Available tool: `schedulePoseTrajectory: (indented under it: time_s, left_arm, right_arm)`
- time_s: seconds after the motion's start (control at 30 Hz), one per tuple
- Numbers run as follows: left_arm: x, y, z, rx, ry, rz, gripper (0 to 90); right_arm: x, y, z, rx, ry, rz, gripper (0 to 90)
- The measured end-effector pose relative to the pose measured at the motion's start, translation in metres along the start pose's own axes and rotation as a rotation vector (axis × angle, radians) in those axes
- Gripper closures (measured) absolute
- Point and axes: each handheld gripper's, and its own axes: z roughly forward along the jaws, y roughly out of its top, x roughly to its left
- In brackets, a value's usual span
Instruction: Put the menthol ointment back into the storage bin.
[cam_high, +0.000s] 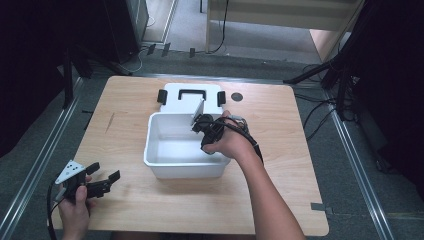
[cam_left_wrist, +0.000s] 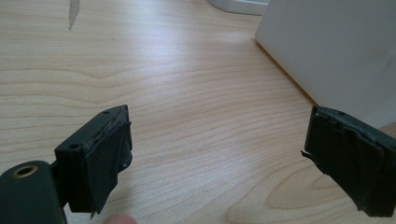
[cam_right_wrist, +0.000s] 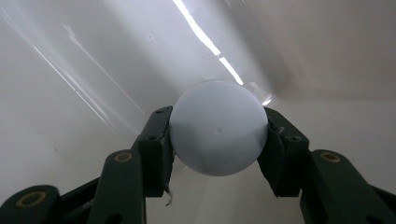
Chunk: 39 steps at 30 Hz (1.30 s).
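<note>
Wooden table, white lid with black latches, grey floor

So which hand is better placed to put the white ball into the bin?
The right: its gripper already holds the white ball inside the white bin. The left gripper rests open outside it.

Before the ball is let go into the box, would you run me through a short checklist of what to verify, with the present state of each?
1. Grip: the right gripper has its pads on both sides of the small white ball: ok.
2. Place: the right gripper is inside the white plastic box: ok.
3. Landing spot: the box floor beneath the ball looks bare in the right gripper view: ok.
4. Height of the ball above the floor: cannot tell.
5. Left gripper is open, holds nothing and is over the wooden table, apart from the box: ok.
6. White lid lies behind the box, off the opening: ok.
</note>
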Motion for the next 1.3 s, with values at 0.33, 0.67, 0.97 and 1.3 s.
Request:
schedulePoseTrajectory:
  time_s: [0.33, 0.67, 0.97, 1.3]
  left_arm:
    - [0.0, 0.0, 0.0, 0.0, 0.0, -0.001, 8.3]
    - [0.0, 0.0, 0.0, 0.0, -0.001, -0.001, 8.4]
    - [0.0, 0.0, 0.0, 0.005, 0.001, 0.001, 8.3]
    - [0.0, 0.0, 0.0, 0.003, -0.002, -0.002, 8.4]
  right_arm:
    - [0.001, 0.004, 0.006, 0.014, 0.005, 0.006, 51.0]
    - [0.004, 0.007, 0.02, 0.049, 0.027, -0.002, 51.1]
    - [0.006, 0.004, 0.027, 0.086, -0.003, -0.023, 50.8]
    - [0.006, 0.002, 0.021, 0.038, -0.009, -0.028, 46.0]
